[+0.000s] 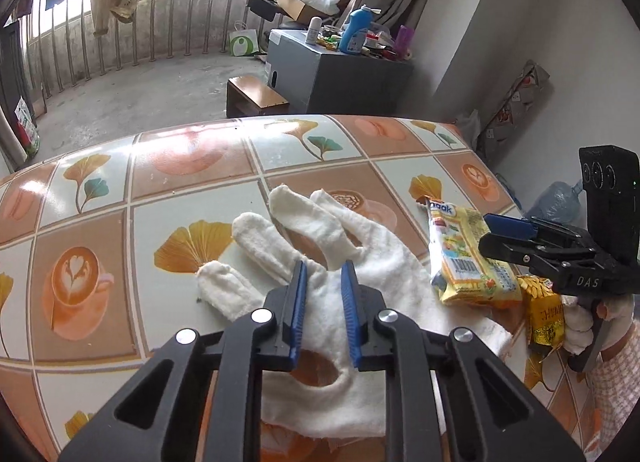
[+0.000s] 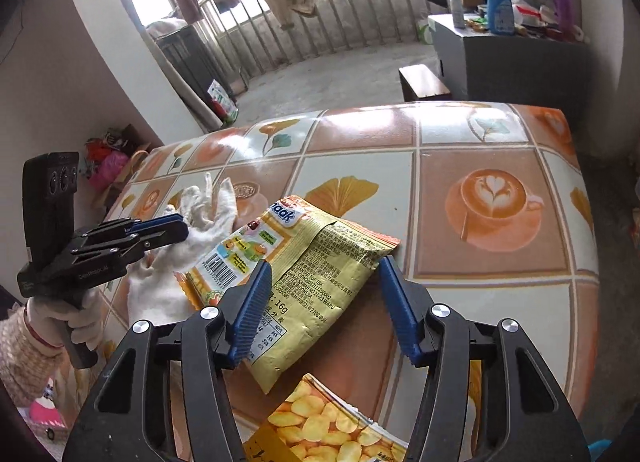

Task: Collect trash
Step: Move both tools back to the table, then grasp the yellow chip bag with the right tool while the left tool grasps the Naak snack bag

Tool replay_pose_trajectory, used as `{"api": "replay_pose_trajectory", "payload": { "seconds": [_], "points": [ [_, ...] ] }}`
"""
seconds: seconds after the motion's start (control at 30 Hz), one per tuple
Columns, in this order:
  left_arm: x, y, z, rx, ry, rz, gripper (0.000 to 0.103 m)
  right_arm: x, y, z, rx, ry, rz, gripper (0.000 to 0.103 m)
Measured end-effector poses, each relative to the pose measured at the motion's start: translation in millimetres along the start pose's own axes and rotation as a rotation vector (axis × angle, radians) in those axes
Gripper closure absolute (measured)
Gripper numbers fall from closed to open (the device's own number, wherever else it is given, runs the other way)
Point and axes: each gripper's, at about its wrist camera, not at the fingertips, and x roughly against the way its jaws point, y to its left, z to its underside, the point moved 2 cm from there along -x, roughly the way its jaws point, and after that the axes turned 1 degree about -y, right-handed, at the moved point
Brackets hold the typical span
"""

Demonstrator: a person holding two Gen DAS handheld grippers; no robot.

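A white cloth glove (image 1: 372, 246) lies flat on the tiled table (image 1: 160, 181). My left gripper (image 1: 324, 268) points down at its palm, jaws a narrow gap apart, with flat fabric showing between the pads. To its right lies a yellow snack wrapper (image 1: 464, 258). In the right wrist view my right gripper (image 2: 326, 264) stands open astride that wrapper (image 2: 328, 238), one pad over it and the other at its right edge. A second wrapper (image 2: 328, 426) printed with corn snacks lies nearer, under the gripper. The left gripper (image 2: 180, 223) rests on the glove (image 2: 208, 213) at the left.
Beyond the table's far edge stand a low wooden stool (image 1: 256, 95) and a grey cabinet (image 1: 332, 73) crowded with bottles. Behind them a railing (image 1: 120, 33) is hung with laundry. A gloved hand (image 1: 580, 326) holds the right gripper (image 1: 486, 229).
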Motion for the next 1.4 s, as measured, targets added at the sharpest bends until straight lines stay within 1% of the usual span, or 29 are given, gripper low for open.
{"api": "replay_pose_trajectory", "payload": {
  "seconds": [0.07,0.13,0.27,0.47,0.6,0.83,0.9,0.97,1.03,1.07,1.1,1.17,1.23,1.27,1.33,1.37,1.4],
  "points": [
    [1.1,-4.9,3.0,-0.009,0.004,0.017,0.087,1.3,6.9,3.4,0.016,0.008,-0.017,0.055],
    [4.4,-11.8,8.0,-0.026,0.014,0.034,0.088,2.9,12.1,6.8,0.026,0.013,-0.03,0.058],
    [13.0,-24.0,23.2,-0.062,0.03,0.063,0.088,5.6,22.8,15.4,0.046,0.022,-0.035,0.058],
    [32.7,-34.9,49.6,-0.081,0.058,0.105,0.088,16.8,35.6,36.1,0.03,0.024,-0.067,0.058],
    [48.2,-40.5,68.4,-0.096,0.08,0.127,0.088,26.4,50.7,52.5,0.028,0.03,-0.067,0.058],
    [80.9,-38.6,104.1,-0.067,0.102,0.153,0.088,46.4,86.9,89.7,0.023,0.027,-0.06,0.058],
    [90.3,-37.5,111.2,-0.065,0.095,0.153,0.088,50.5,92.5,97.2,0.009,0.02,-0.06,0.058],
    [101.2,-34.4,113.9,-0.061,0.071,0.13,0.088,57.1,91.8,101.6,-0.026,0.012,-0.048,0.058],
    [113.5,-28.2,111.1,-0.039,0.041,0.109,0.08,73.1,86.7,102.9,-0.084,-0.028,-0.044,0.057],
    [121.5,-24.6,108.2,-0.024,0.018,0.103,0.074,85.1,83.6,104.4,-0.12,-0.056,-0.048,0.057],
    [130.7,-21.9,105.0,-0.009,-0.01,0.105,0.073,97.1,79.5,104.3,-0.154,-0.084,-0.051,0.056],
    [147.2,-21.0,99.4,0.01,-0.051,0.131,0.073,121.7,69.8,105.5,-0.21,-0.135,-0.039,0.055],
    [153.3,-27.4,98.2,0.026,-0.049,0.194,0.072,139.4,61.2,109.1,-0.257,-0.161,0.013,0.052],
    [152.0,-33.9,99.3,0.029,-0.032,0.231,0.072,145.9,56.7,111.7,-0.277,-0.169,0.038,0.052],
    [142.3,-49.7,104.5,0.037,0.017,0.3,0.072,151.2,49.3,121.5,-0.322,-0.154,0.113,0.052],
    [134.6,-57.0,108.2,0.047,0.053,0.326,0.072,150.9,46.5,127.7,-0.348,-0.144,0.147,0.052],
    [126.2,-64.2,112.0,0.056,0.086,0.343,0.072,150.2,42.0,130.7,-0.377,-0.135,0.161,0.052]
  ]
}}
